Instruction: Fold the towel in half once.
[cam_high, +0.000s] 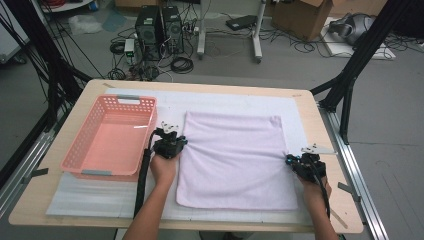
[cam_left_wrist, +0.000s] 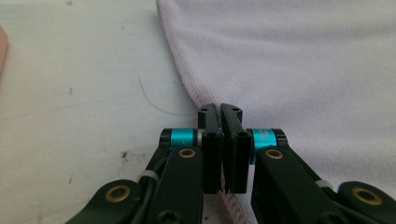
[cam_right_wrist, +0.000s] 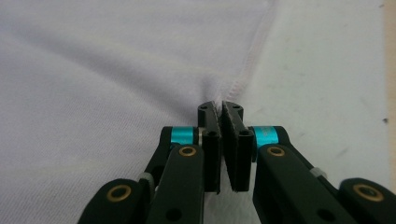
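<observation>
Both grippers are clenched on the towel, each pinching one side hem between its jaws. Your left gripper bites the towel's left edge about midway along it; in the left gripper view the stitched hem runs straight into the closed pads. Your right gripper holds the opposite edge, also near its middle, and in the right gripper view the cloth puckers into soft creases where the hem meets the jaws. The towel lies flat between your two hands, spread across the middle of the table, so from either gripper the cloth stretches inward toward the other. Its slightly longer axis seems to run from you toward the far side, crossing the line that joins your grippers. Neither hand is nearer: each already has its own edge, so the coming move likely turns on lifting both mid-edges together, and I judge a fold across that line would follow. Under the towel lies a white mat on the pale wooden table. A pink basket, empty, sits just beside your left gripper. Beyond the table you have a grey floor with cables, two computer towers and cardboard boxes.
</observation>
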